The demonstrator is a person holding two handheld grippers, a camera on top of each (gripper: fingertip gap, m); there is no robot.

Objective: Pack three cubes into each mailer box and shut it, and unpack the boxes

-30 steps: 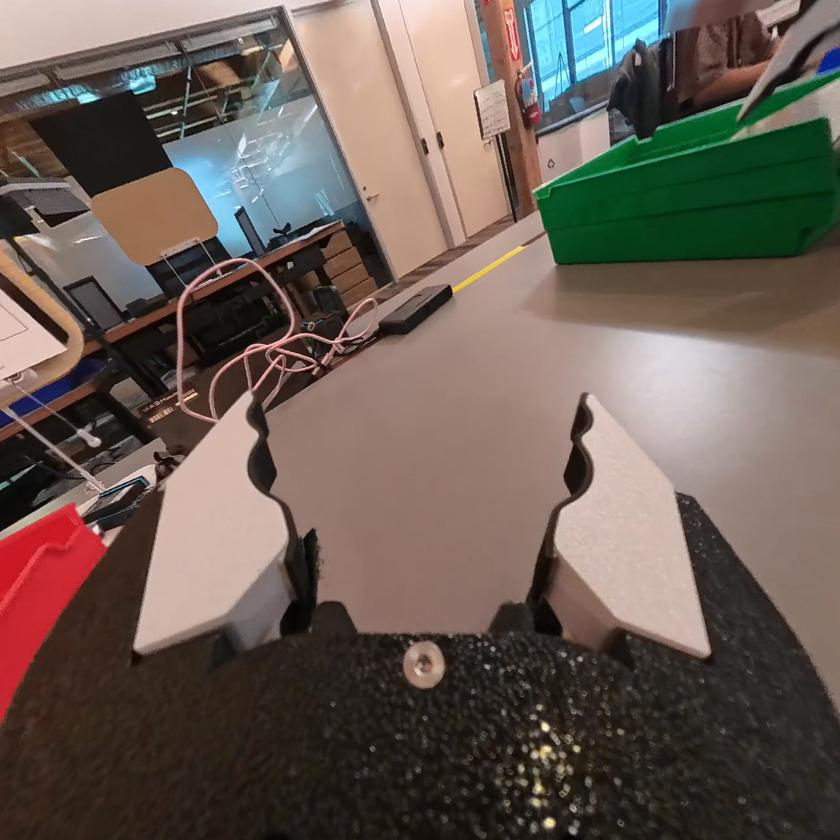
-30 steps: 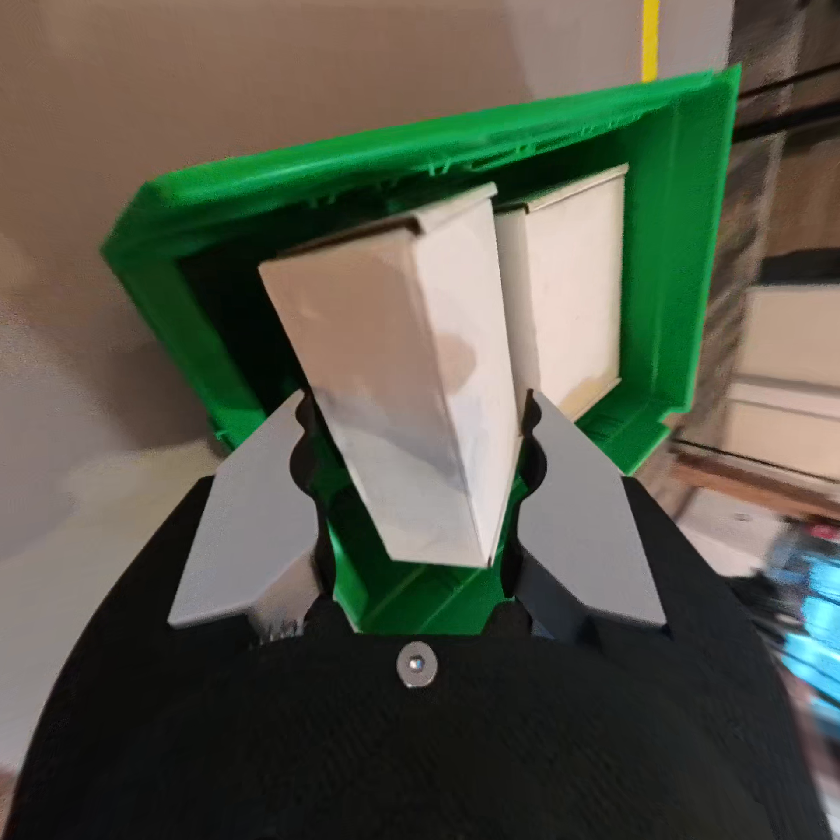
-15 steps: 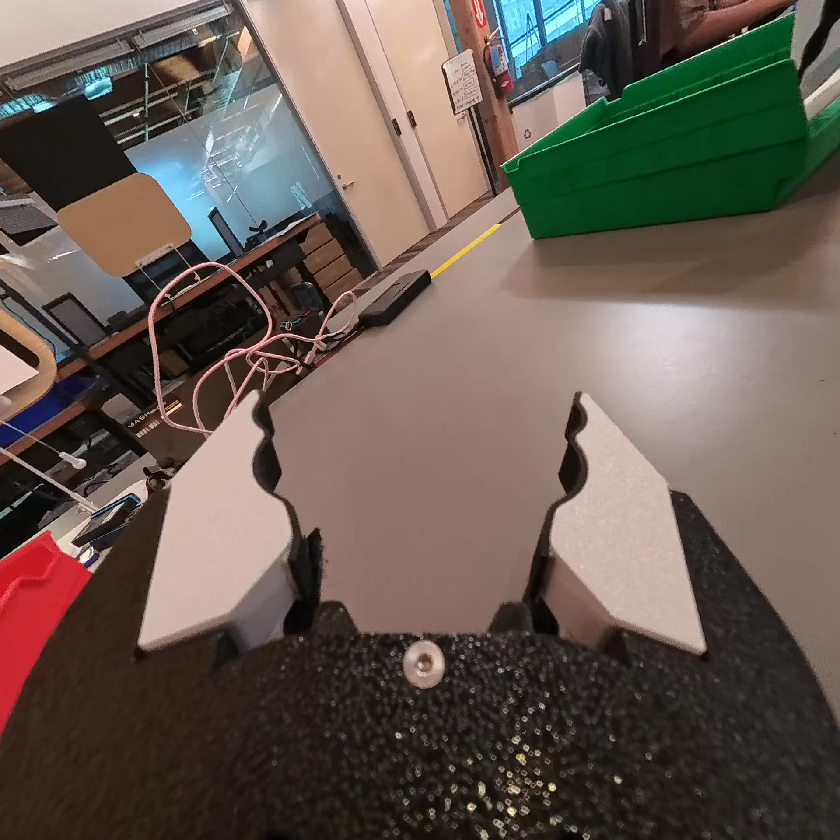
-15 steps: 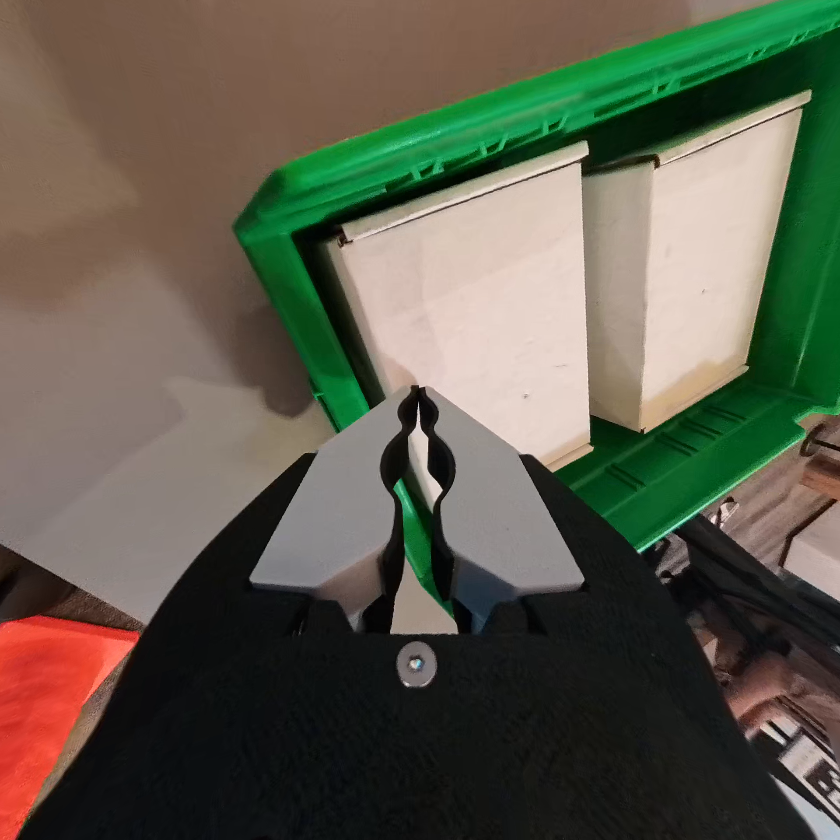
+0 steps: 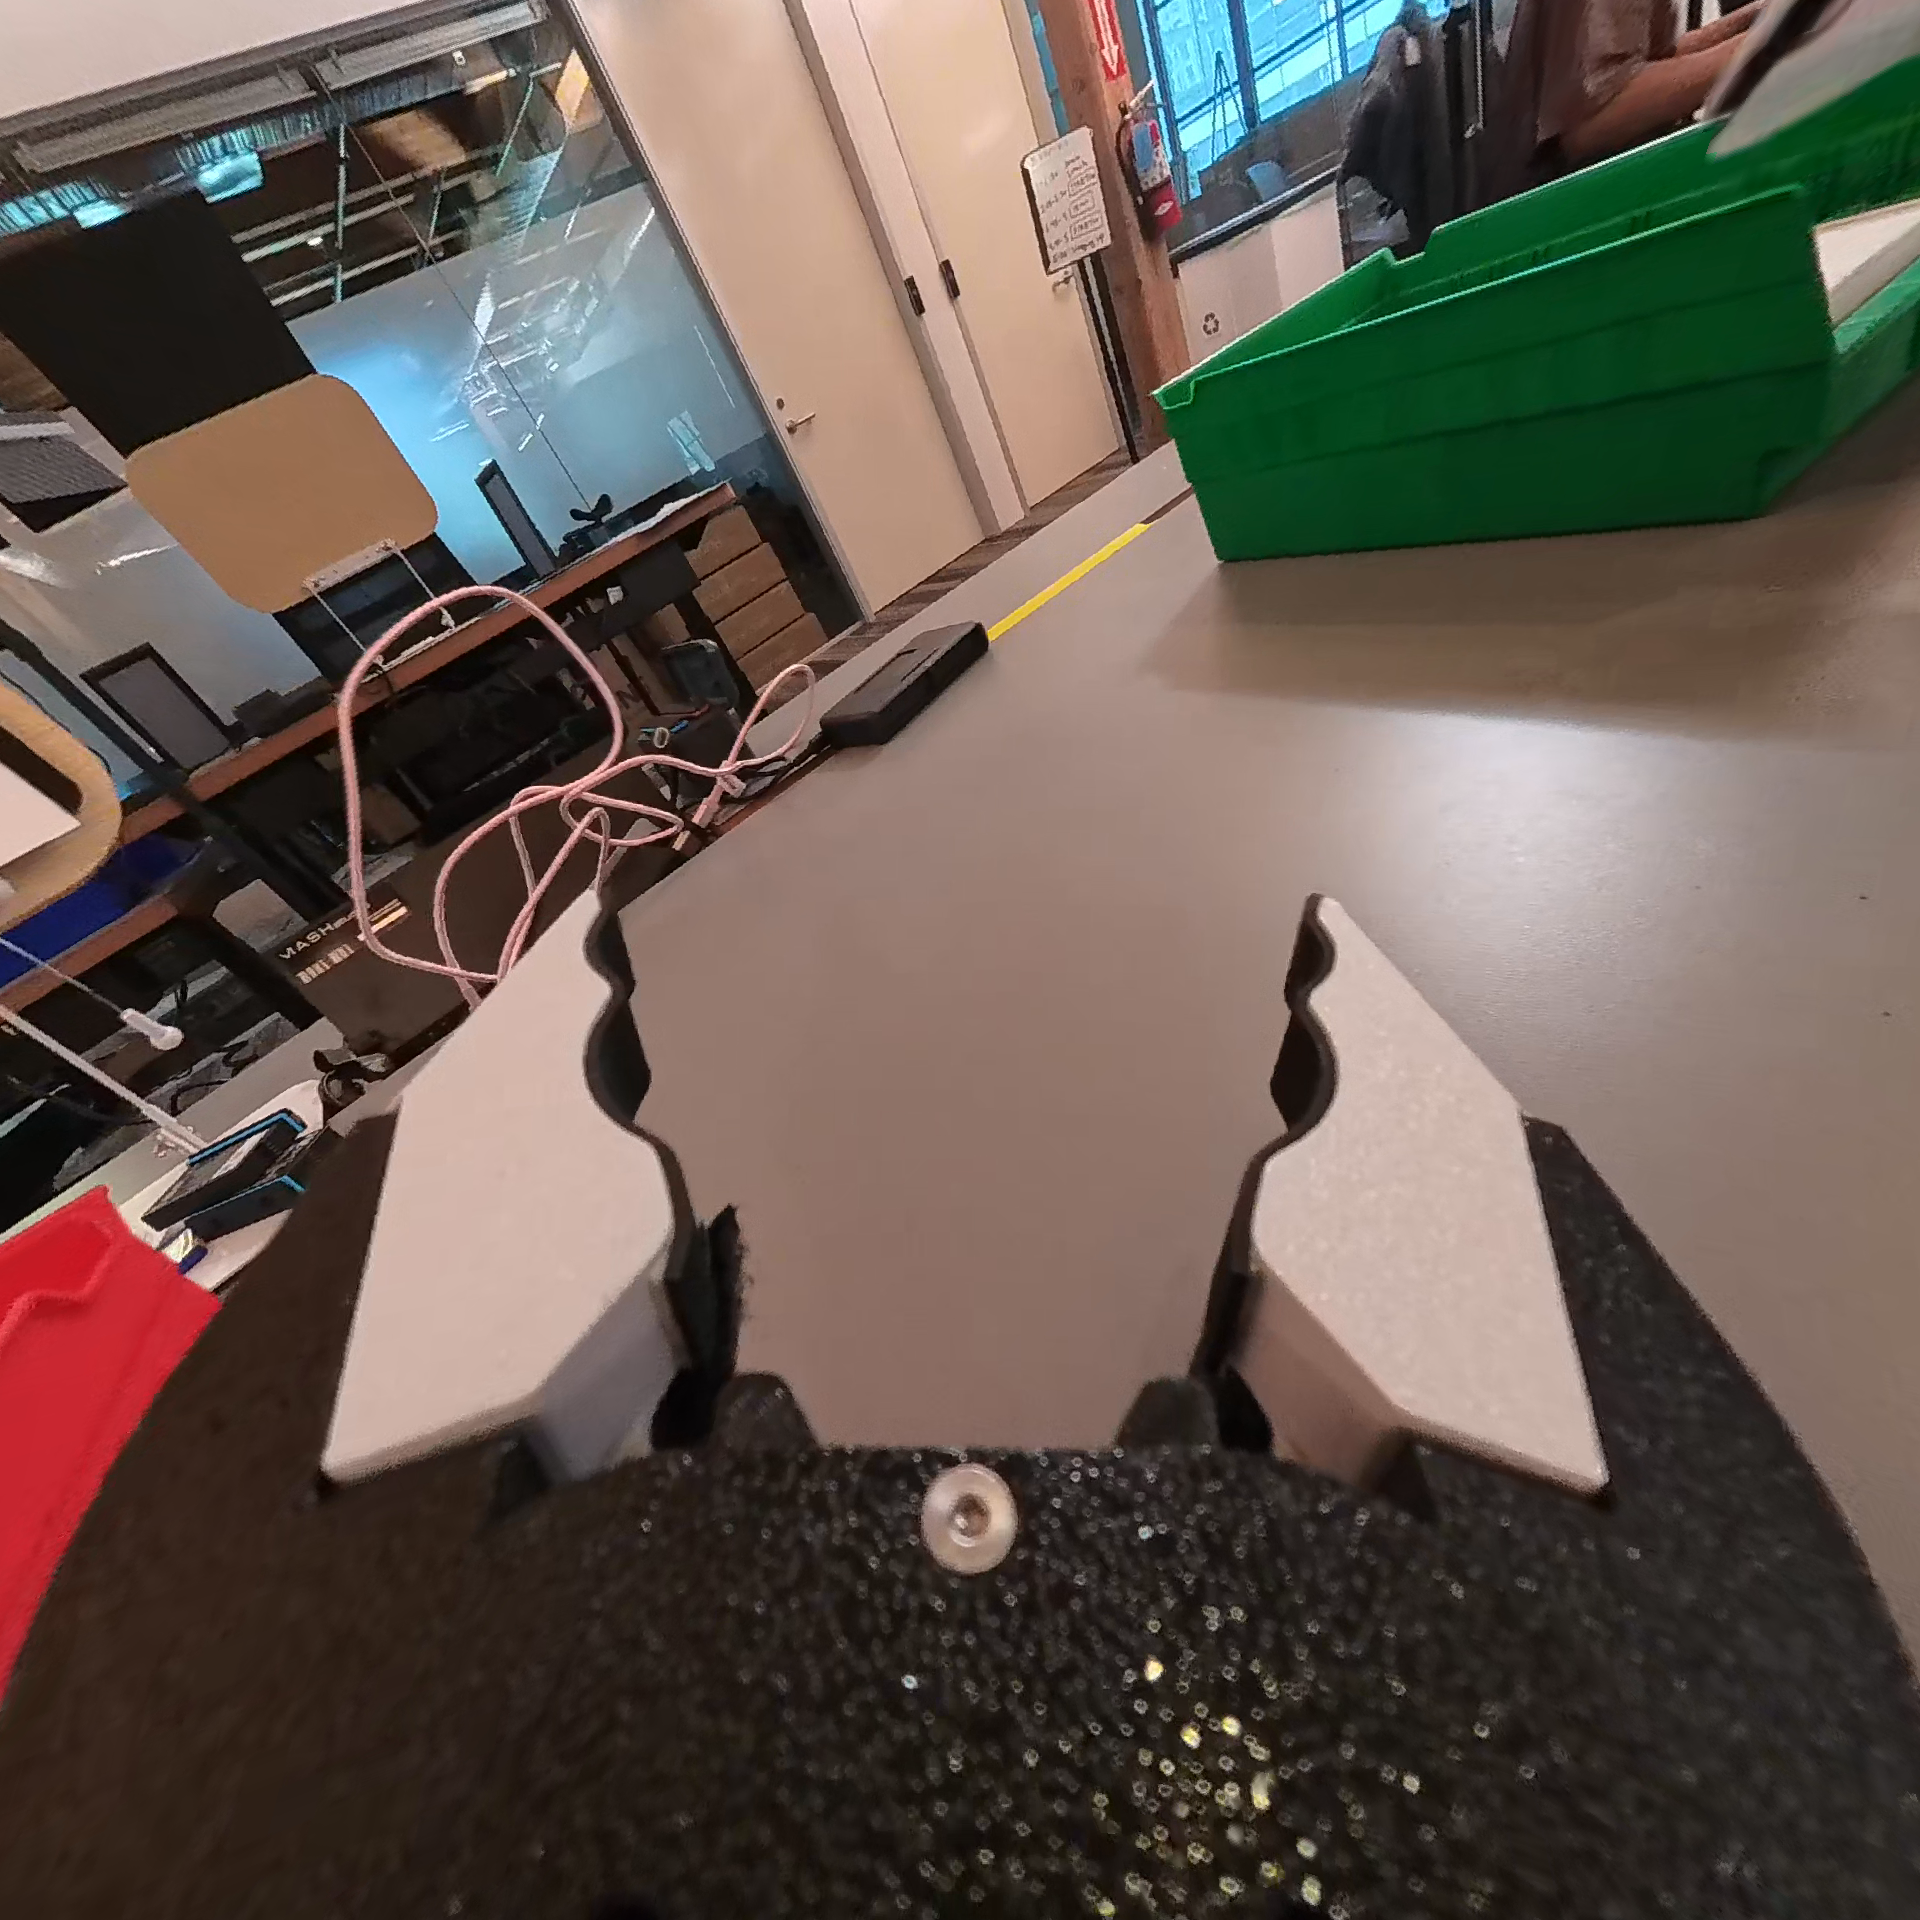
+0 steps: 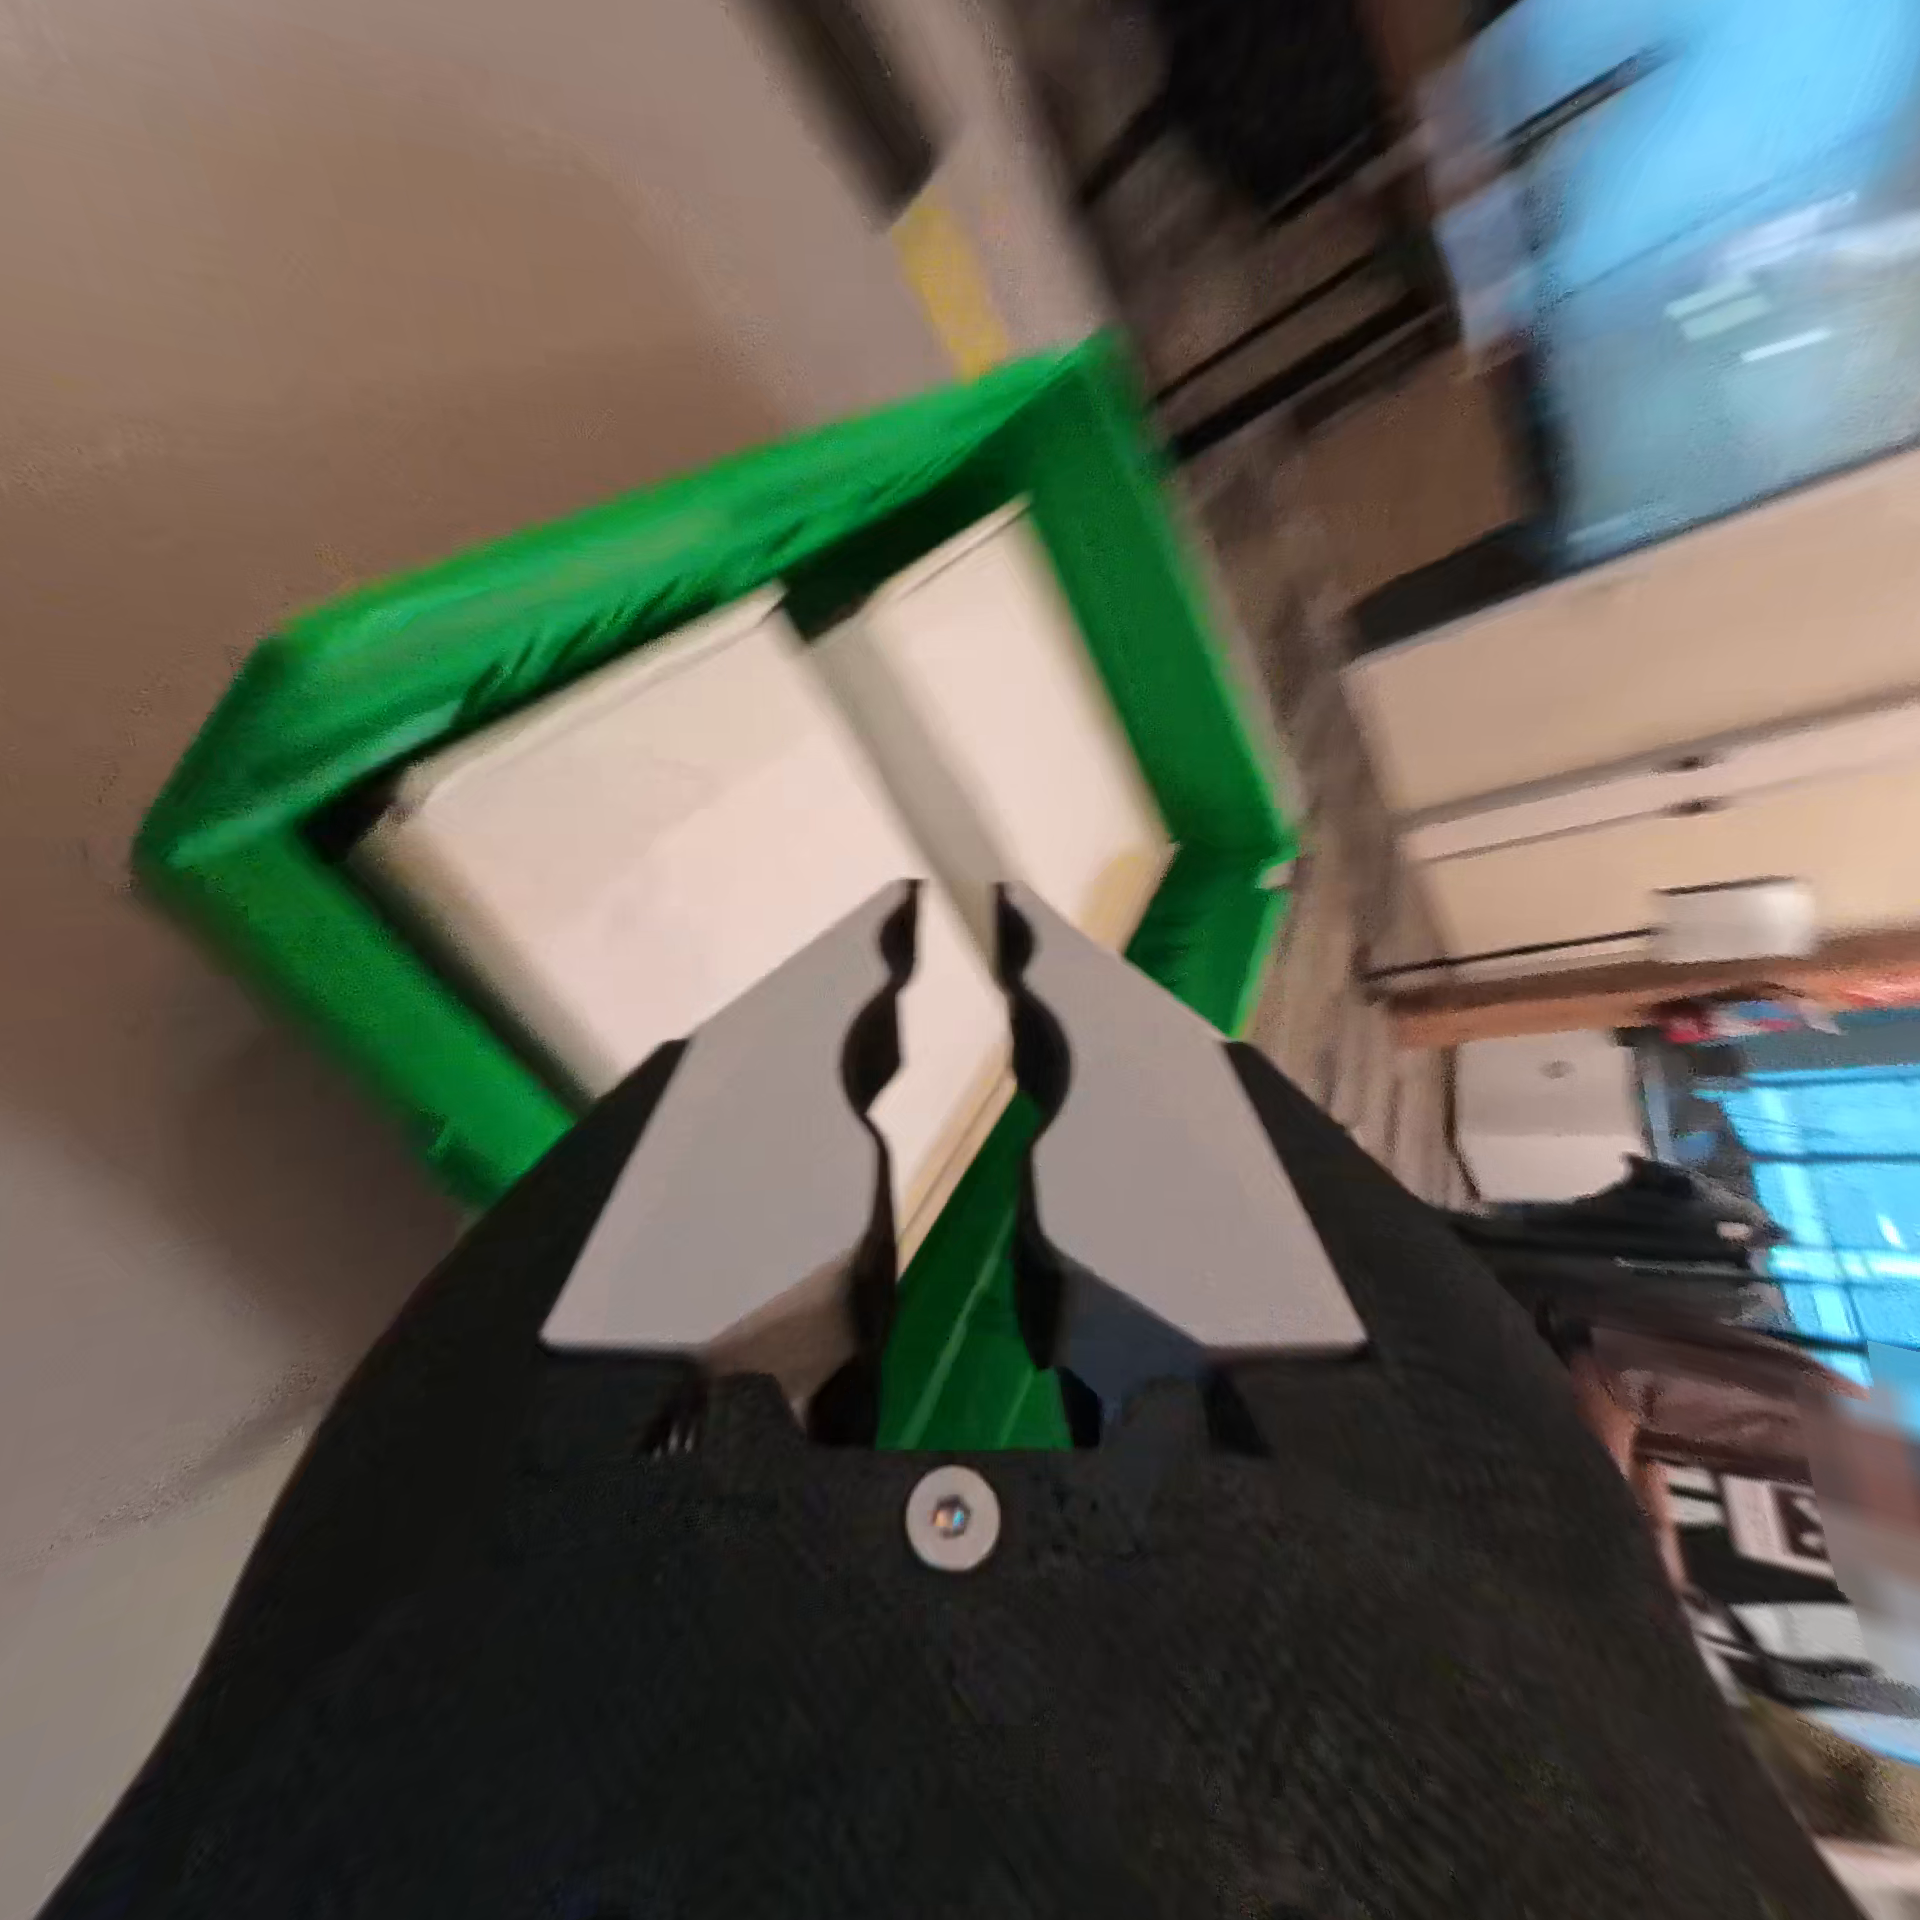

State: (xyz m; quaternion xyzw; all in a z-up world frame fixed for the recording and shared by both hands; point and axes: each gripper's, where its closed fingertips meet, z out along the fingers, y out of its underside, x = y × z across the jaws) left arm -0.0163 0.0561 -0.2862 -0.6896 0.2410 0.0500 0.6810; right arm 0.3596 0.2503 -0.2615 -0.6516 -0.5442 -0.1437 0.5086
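Observation:
My left gripper is open and empty, low over the grey table. The green bin stands at the far right of the left wrist view, with a white box edge showing inside it. In the blurred right wrist view, the green bin holds two white mailer boxes lying shut side by side, one at left and one at right. My right gripper hovers above them, almost shut with a narrow gap, holding nothing. No cubes are in view.
A red bin sits at the table's left edge. A black flat device and a pink cable lie at the far edge. A person is behind the green bin. Desks stand beyond the table.
My right gripper let the left mailer box drop flat into the green bin, shut, pulled back, and its jaws now stand slightly apart. The left gripper stayed open and only shifted its aim slightly.

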